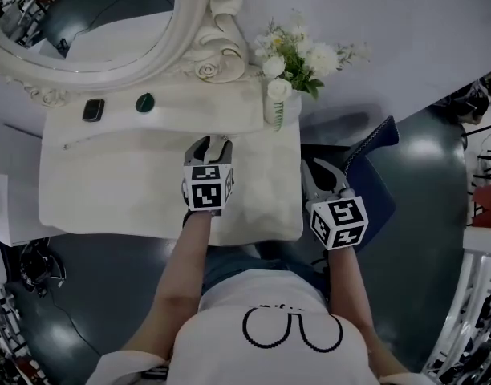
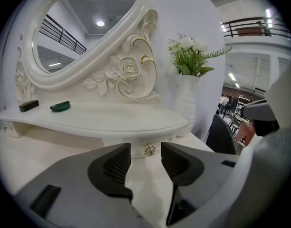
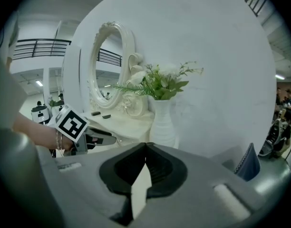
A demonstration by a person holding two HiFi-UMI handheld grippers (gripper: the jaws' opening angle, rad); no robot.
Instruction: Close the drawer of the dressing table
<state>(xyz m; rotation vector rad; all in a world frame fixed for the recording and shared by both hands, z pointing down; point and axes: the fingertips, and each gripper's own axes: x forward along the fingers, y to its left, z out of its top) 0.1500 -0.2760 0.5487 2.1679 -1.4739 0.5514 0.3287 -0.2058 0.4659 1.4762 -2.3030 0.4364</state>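
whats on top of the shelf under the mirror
A small black block and a green oval object lie at the shelf's left. The white vase rises at its right end; its base is hidden behind the shelf edge.

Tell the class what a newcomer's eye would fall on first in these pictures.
The carved white mirror frame with its rose dominates the back of the dressing table. To its right stands a white vase of flowers. In front, the left tongs stand open, aimed at a small gold drawer knob.
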